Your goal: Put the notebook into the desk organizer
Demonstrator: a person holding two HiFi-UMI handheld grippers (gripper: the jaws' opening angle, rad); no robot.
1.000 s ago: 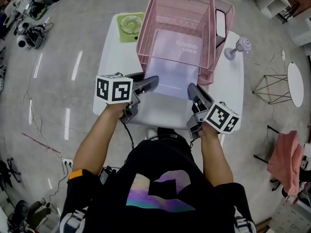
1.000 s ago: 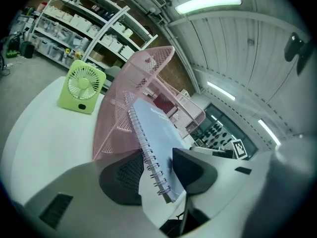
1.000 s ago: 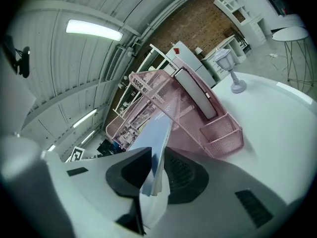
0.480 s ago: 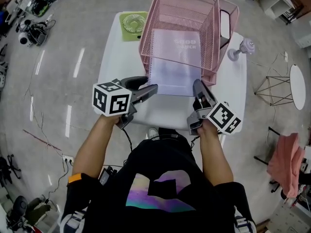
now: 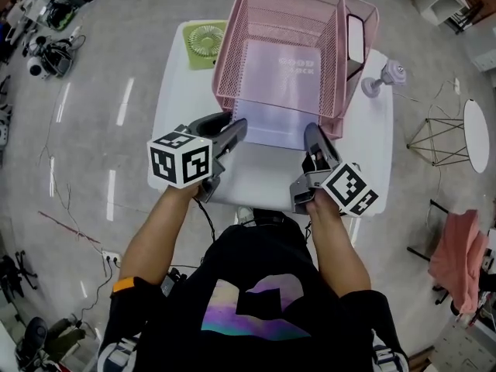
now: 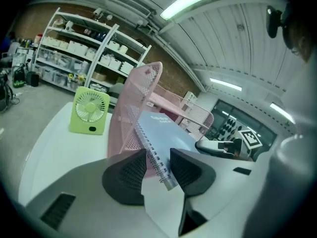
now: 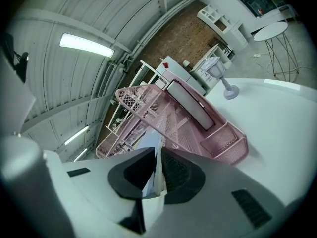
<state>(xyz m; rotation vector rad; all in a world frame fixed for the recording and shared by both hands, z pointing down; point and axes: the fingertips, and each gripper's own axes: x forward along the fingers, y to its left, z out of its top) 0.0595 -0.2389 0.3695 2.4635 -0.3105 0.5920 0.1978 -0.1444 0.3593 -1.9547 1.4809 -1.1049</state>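
Notebook has slid farther into the pink desk organizer. Left gripper, jaws just closing, clamps its spiral edge. Right gripper, likewise tightened, pinches the near right edge.

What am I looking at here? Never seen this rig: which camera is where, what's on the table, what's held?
No robot: a person holds a two-jaw claw in each hand; the marker cubes are part of them. The top-down picture comes from a camera on the person's head. The other two come from cameras riding on each claw, looking along its jaws. On the white table stand a pink wire-mesh desk organizer and a small green fan. A pale blue spiral-bound notebook lies partly inside the organizer, its near end sticking out. The left claw grips its spiral edge, the right claw pinches the opposite edge; both sets of jaws have just been closing.
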